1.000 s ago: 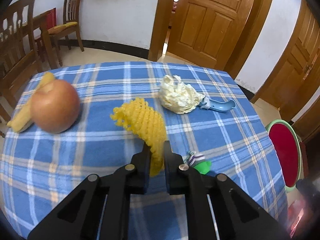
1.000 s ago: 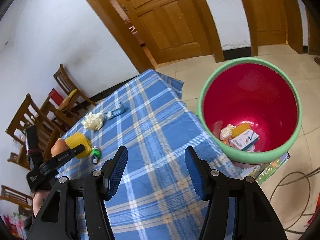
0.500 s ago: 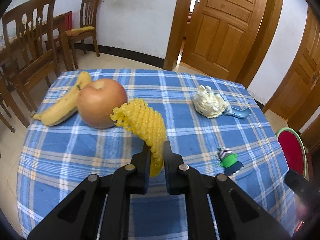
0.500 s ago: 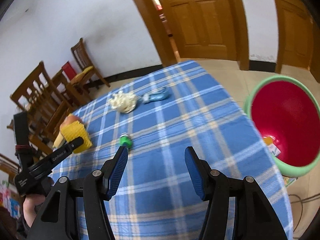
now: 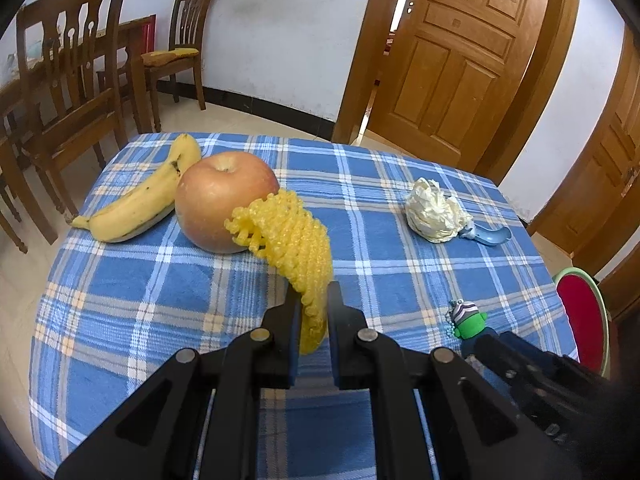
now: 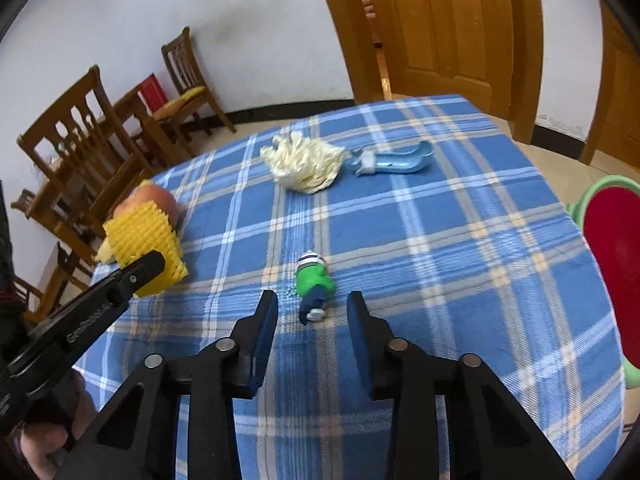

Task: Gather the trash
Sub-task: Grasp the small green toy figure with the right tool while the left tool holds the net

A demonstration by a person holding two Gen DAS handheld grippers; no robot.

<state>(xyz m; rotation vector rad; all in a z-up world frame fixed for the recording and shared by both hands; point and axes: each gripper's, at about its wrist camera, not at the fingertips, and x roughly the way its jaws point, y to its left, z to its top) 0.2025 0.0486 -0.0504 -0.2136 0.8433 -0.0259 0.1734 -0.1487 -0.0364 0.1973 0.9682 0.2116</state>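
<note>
The blue plaid-clothed tabletop [image 5: 168, 300] carries a yellow banana [image 5: 140, 200], red-yellow apple [image 5: 224, 200], crumpled cream tissue [image 5: 434, 212], pale blue plastic scoop [image 5: 490, 236] (beside the tissue) and small green toy figure [image 6: 314, 280].

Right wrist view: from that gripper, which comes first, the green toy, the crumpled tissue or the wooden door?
1. Green toy, just ahead of the right gripper, whose jaws are closing.
2. Crumpled tissue, farther up the tablecloth.
3. Wooden door, beyond the table.

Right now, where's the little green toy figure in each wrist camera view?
Left wrist: green toy figure, lower right, beside the right gripper's tip.
Right wrist: it lies centre frame, just ahead of the right gripper, whose jaws are closing.
Shared landmark: crumpled tissue.
</note>
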